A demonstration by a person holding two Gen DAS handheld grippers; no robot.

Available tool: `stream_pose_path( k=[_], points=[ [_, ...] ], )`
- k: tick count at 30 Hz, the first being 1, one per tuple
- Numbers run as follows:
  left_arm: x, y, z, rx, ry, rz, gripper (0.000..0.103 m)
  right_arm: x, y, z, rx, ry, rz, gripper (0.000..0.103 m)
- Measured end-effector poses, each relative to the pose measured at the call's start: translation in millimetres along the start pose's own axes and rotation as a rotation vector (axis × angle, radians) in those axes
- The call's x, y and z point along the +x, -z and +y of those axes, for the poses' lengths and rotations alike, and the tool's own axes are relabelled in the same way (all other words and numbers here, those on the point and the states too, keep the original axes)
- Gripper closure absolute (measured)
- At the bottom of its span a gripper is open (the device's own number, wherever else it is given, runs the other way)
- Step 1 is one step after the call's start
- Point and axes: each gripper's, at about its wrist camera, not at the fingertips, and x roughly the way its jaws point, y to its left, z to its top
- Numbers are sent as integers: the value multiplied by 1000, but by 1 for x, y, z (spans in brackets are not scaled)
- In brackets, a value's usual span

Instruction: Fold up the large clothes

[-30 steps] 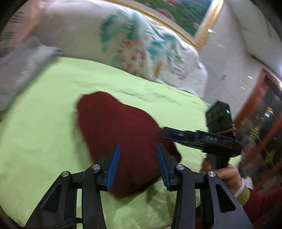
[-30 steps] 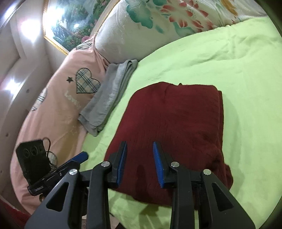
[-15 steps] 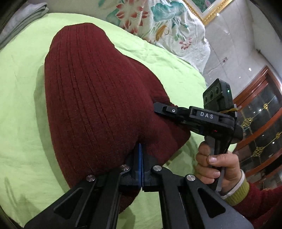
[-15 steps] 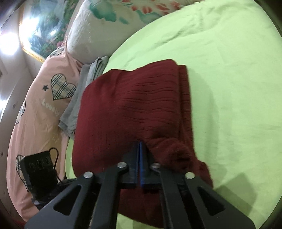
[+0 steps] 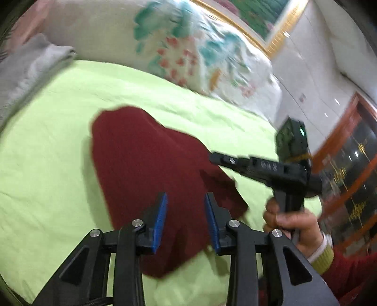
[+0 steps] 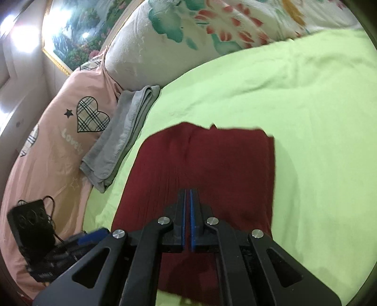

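**Folded maroon sweater on the green bed, seen from both wrist cameras**

Left wrist view. The folded maroon sweater (image 5: 150, 174) lies on the light green bedsheet (image 5: 47, 164). Beyond the sweater a floral pillow (image 5: 165, 47) rests against the head of the bed; a folded grey cloth (image 5: 30, 68) sits beyond the sweater to the left. To the sweater's right stand a white wall and a wooden glass-fronted cabinet (image 5: 348, 169), with a gilt-framed painting (image 5: 259, 16) above the pillow. The left gripper (image 5: 186, 221) hovers over the sweater's near edge, its jaws spread and opening, nothing pinched between the blue pads. The right gripper (image 5: 219, 160), held in a hand (image 5: 289, 221) with a red sleeve, points at the sweater's right side. The view is motion-blurred.

Right wrist view. The sweater (image 6: 212, 164) lies as a rough rectangle on the bedsheet (image 6: 318, 117). Left of the sweater are the grey cloth (image 6: 122, 134) and a pink cover with plaid hearts (image 6: 59, 141). The right gripper (image 6: 187, 204) points down over the sweater, its jaws pressed together with no fabric visibly caught. The left gripper (image 6: 94, 235) shows blurred at the sweater's near left corner.
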Motion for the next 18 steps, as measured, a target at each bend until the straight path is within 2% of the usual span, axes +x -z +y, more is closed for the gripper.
stream_pose_path(
  k=[2, 4, 8, 11, 18],
  points=[
    [10, -12, 20, -66, -46, -8, 72, 16, -12, 2, -4, 18, 5, 100],
    [23, -18, 35, -118, -57, 28, 73, 32, -21, -6, 17, 55, 21, 100],
    [37, -17, 28, -51, -97, 47, 73, 49, -21, -31, 70, 98, 52, 100],
    [51, -10, 28, -38, -131, 74, 71, 56, -15, -49, 101, 77, 53, 103],
    [50, -14, 25, -60, -140, 65, 71, 33, -12, -45, 115, 79, 17, 100]
  ],
)
